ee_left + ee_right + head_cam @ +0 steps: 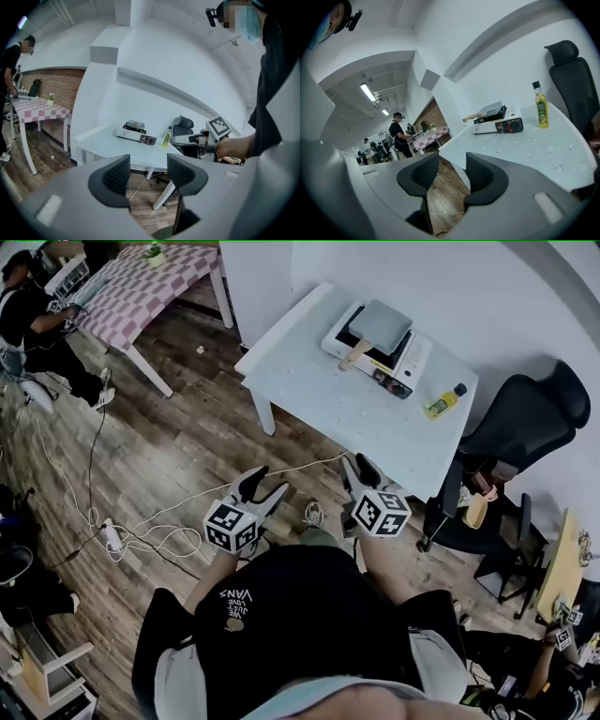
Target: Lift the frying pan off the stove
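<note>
Because likely rigid and fairly heavy, take grey square metal frying pan [382,320] by its pale wooden handle [356,354]; sits on white portable gas stove [419,352] near far edge of white table [319,399]. Left gripper [267,482], right gripper [361,467]: jaws wide, empty.

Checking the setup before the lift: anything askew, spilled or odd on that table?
Nothing stands out. The frying pan sits flat on the stove, its handle pointing toward the table's near edge. The oil bottle stands upright, and no spill shows on the table. The only untidy thing is a white cable trailing loose in front of it.
</note>
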Motion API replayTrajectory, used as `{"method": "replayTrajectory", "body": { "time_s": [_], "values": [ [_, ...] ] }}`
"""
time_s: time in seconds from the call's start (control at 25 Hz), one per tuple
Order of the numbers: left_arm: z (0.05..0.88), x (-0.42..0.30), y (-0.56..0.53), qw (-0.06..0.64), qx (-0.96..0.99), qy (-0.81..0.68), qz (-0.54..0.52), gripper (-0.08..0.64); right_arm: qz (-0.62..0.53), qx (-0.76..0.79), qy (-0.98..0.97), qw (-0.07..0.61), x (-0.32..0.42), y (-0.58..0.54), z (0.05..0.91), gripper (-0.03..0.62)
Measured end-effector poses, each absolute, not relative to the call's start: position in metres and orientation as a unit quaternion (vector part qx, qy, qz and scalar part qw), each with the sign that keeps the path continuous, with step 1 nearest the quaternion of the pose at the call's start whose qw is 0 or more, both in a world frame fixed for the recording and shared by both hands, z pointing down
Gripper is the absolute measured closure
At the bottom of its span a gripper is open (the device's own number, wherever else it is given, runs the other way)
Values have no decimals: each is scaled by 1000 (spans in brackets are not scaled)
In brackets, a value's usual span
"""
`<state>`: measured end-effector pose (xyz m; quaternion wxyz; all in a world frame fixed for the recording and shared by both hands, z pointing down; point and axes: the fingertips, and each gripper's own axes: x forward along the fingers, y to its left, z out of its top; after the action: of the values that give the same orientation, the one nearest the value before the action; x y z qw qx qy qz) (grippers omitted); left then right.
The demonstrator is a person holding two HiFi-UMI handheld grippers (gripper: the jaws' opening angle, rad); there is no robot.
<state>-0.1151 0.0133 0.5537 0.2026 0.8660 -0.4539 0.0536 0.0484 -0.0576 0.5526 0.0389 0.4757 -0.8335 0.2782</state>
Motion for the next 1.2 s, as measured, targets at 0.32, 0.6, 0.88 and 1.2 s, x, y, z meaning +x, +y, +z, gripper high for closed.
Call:
{"method": "replayTrajectory", "body": {
  "time_s": [0.32,0.6,0.88,1.2],
  "values": [
    [550,-93,-72,202,863,-460,52,340,281,454,-844,49,60,-139,555,422],
    [559,-60,-126,217,863,-453,52,340,295,443,-846,31,83,-193,557,422],
    [554,-30,-172,230,875,-423,44,339,312,434,-845,15,96,-232,557,422],
    [542,-21,-223,281,887,-366,11,308,366,425,-826,-50,91,-266,553,422]
  ]
}}
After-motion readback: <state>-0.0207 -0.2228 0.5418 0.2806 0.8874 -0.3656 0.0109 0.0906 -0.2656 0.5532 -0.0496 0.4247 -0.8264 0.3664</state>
